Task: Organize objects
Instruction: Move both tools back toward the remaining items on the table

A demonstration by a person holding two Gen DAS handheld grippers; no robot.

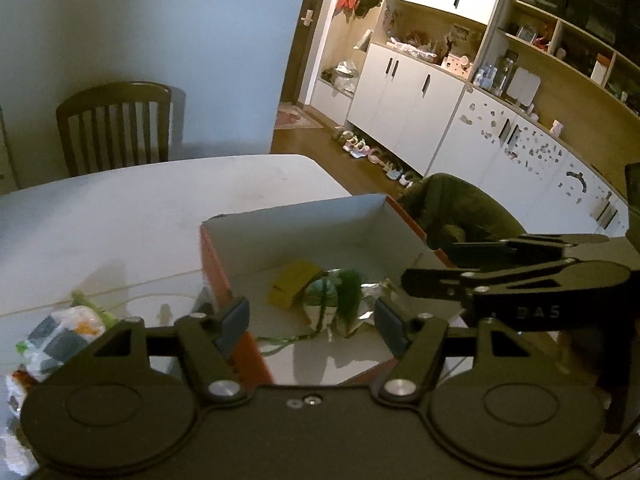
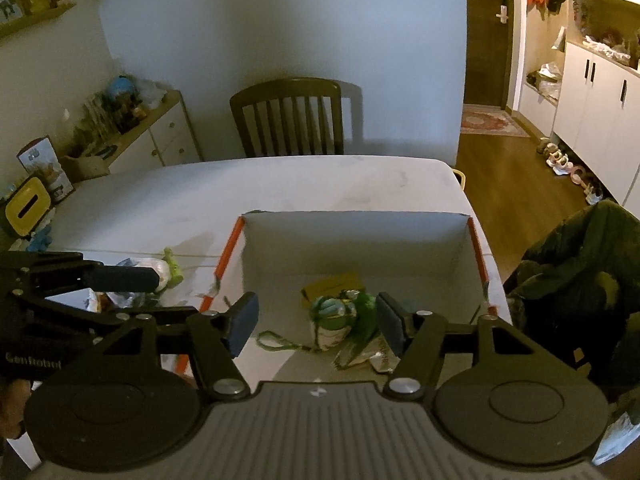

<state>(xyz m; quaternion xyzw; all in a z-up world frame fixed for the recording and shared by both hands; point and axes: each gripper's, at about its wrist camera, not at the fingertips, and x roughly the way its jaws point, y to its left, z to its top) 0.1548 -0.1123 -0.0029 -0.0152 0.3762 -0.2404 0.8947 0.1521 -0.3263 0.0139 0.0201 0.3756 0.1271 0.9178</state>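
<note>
Both grippers, left [image 1: 312, 320] and right [image 2: 316, 322], stand apart and empty. Low in the frame centre, a rectangular orange-sided cardboard box [image 2: 400, 240] holds a crinkled pouch [image 2: 332, 320], its green cord [image 2: 280, 344] trailing left, beside a flat yellow card [image 2: 336, 284].

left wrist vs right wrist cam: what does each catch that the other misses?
Left wrist only: the speckled cabinet fronts and open shelving on the right.
Right wrist only: the yellow tissue box, the low sideboard with a globe, and the hallway rug.
Both: the orange-sided box holding a yellow packet and green toy, the chair, the white table, and both grippers open, nothing between their fingers.
</note>
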